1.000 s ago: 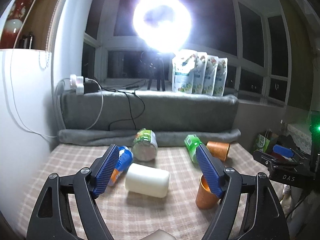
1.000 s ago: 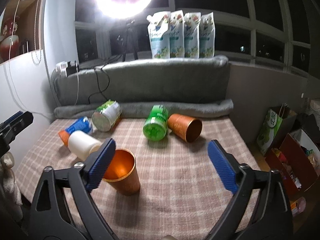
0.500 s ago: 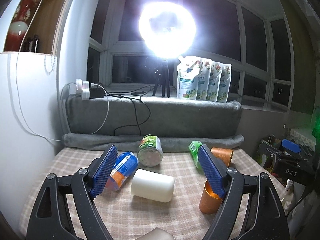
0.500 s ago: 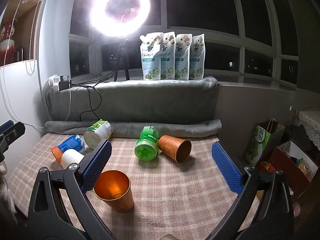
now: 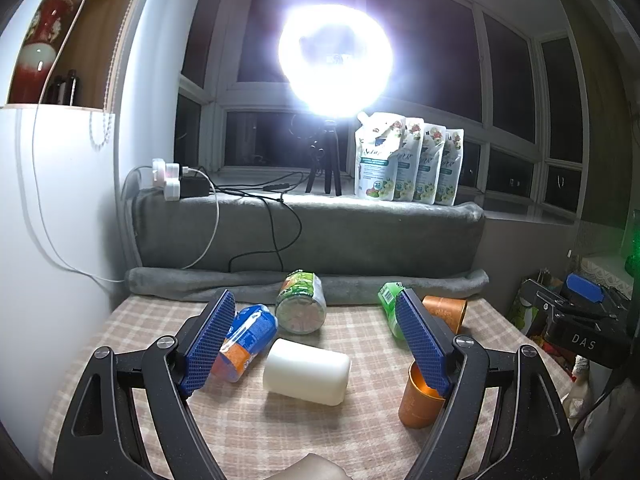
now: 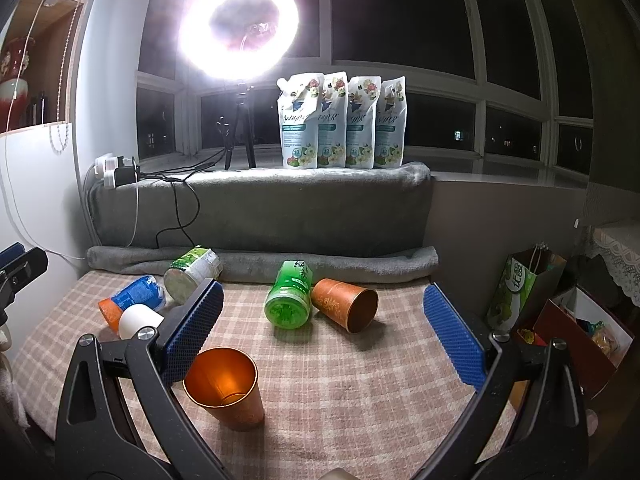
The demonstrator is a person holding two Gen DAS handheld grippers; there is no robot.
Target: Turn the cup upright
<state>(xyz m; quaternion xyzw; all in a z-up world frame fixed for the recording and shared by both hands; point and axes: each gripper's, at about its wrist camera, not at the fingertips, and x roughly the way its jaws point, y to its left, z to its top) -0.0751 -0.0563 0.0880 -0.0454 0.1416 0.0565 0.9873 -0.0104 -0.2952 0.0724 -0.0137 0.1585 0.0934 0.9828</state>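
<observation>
An orange cup (image 6: pixel 226 390) stands upright on the checked cloth, near my right gripper's left finger; it also shows in the left wrist view (image 5: pixel 418 402), partly behind the right finger. A second orange cup (image 6: pixel 346 305) lies on its side further back, mouth toward the right; it shows in the left wrist view (image 5: pixel 444 312) too. My right gripper (image 6: pixel 326 338) is open and empty, held above the cloth. My left gripper (image 5: pixel 316 344) is open and empty, above a white cylinder (image 5: pixel 306 372).
A green bottle (image 6: pixel 289 300), a white-bottomed jar (image 6: pixel 192 270) and a blue-orange can (image 6: pixel 134 300) lie on the cloth. A grey rolled blanket (image 6: pixel 260 266) lines the back. Bags and boxes (image 6: pixel 560 320) stand off the right edge. A ring light (image 6: pixel 240 26) glares.
Both grippers have risen and drawn back from the cloth, still open. The upright cup stands where it was.
</observation>
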